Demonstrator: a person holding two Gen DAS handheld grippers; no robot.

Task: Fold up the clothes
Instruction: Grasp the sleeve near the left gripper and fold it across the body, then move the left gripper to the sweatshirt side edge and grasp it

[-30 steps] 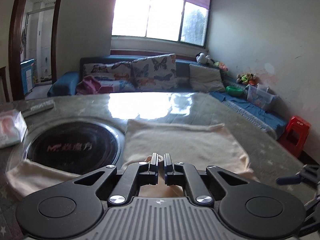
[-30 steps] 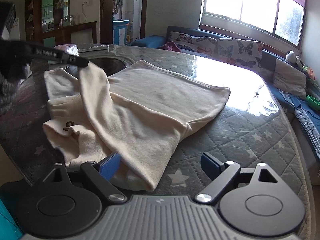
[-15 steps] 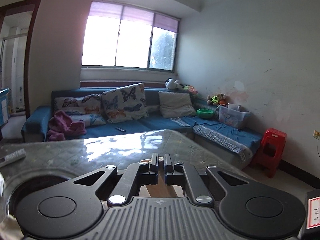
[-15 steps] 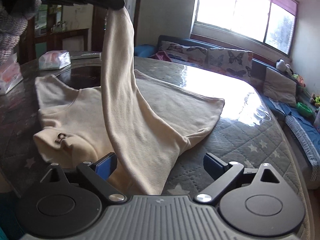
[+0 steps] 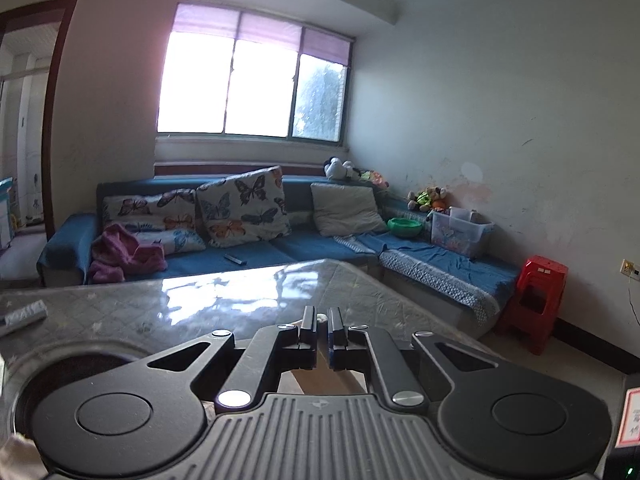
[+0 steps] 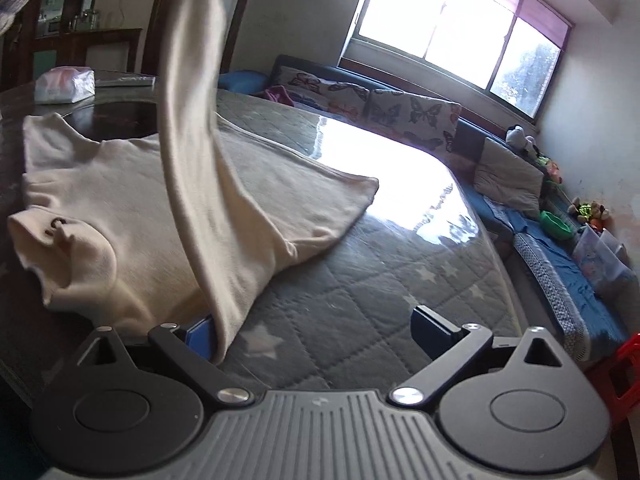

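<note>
A cream long-sleeved shirt (image 6: 120,184) lies flat on the quilted grey table (image 6: 380,280). One sleeve (image 6: 192,120) is pulled up off it, stretched from the shoulder to the top edge of the right wrist view. My left gripper (image 5: 323,320) is shut on that sleeve's end, and a sliver of cream cloth shows between its tips. My right gripper (image 6: 316,328) hovers low over the near edge of the shirt, its jaws still opening. The base of the sleeve rests against the left blue pad (image 6: 200,336). The right pad (image 6: 428,320) stands apart over bare table.
A dark round hob (image 6: 112,120) is set in the table under the shirt's far shoulder. Behind it lie a tissue pack (image 6: 64,86) and a remote (image 5: 24,314). A blue sofa (image 5: 280,248) runs past the table's far edge, with a red stool (image 5: 536,300) at the right.
My left gripper has risen with the sleeve, which now hangs upright instead of draped across the shirt. The left view swung from the table up to the room. The right jaws widened slightly.
</note>
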